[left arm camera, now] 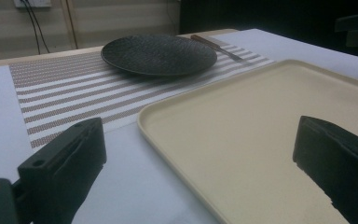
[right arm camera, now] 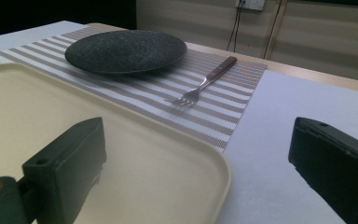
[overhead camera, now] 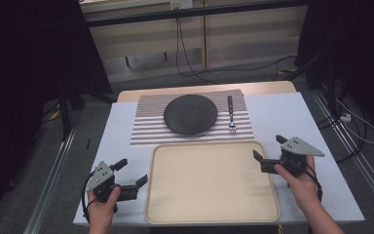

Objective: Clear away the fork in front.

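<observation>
High view shows the cream tray (overhead camera: 213,183) lying bare at the near edge of the counter (overhead camera: 292,117), and it serves as the landmark here. The left gripper (overhead camera: 129,179) hovers just beside the tray's left rim and the right gripper (overhead camera: 269,152) just beside its right rim, both with jaws spread wide and holding nothing, apparently poised to start. Beyond the tray's far rim lies the striped placemat (overhead camera: 146,127), carrying the dark plate (overhead camera: 190,114) and, right of it, the fork (overhead camera: 231,114), likely laid ready for loading onto the tray.

Dark plate (left arm camera: 159,54) on striped mat (left arm camera: 74,93); cream tray (left arm camera: 261,126) beside.
</observation>
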A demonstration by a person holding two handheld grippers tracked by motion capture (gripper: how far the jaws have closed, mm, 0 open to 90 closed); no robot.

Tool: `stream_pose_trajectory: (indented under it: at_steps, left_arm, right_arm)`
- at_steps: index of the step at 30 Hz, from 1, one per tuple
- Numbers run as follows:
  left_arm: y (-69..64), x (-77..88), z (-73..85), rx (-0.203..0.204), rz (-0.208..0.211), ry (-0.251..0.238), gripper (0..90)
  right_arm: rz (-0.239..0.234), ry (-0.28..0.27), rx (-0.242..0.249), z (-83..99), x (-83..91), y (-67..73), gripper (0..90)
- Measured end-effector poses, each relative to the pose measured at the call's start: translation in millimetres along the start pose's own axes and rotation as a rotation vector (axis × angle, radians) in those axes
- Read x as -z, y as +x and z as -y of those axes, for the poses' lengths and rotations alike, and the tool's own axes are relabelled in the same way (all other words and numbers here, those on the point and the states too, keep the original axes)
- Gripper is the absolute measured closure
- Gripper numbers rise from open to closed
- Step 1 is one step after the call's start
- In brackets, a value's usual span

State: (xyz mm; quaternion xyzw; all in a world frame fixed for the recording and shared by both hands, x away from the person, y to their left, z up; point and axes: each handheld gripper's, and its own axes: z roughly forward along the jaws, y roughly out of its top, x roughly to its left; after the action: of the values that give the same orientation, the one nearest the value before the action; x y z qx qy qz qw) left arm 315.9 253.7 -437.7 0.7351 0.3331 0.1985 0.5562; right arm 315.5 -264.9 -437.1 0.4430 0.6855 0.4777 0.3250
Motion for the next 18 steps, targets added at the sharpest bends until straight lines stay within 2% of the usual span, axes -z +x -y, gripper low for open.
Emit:
stream_pose_trajectory:
  at_steps: [11,12,13,18]
  left_arm:
    - [0.5,-0.6,0.0,0.018,0.011,-0.008,2.7]
    - [0.5,-0.6,0.0,0.018,0.011,-0.008,2.7]
    - [1.4,-0.9,0.1,0.004,0.01,-0.004,2.6]
    - [3.9,1.6,0.5,0.008,0.006,-0.005,2.6]
  right_arm:
    - [0.033,0.039,0.032,-20.7,-37.5,-4.4,3.3]
    - [0.033,0.039,0.032,-20.7,-37.5,-4.4,3.3]
    - [0.035,0.046,0.028,-23.9,-44.9,-5.5,3.3]
    - [0.033,0.053,0.004,-29.3,-59.0,-7.5,4.9]
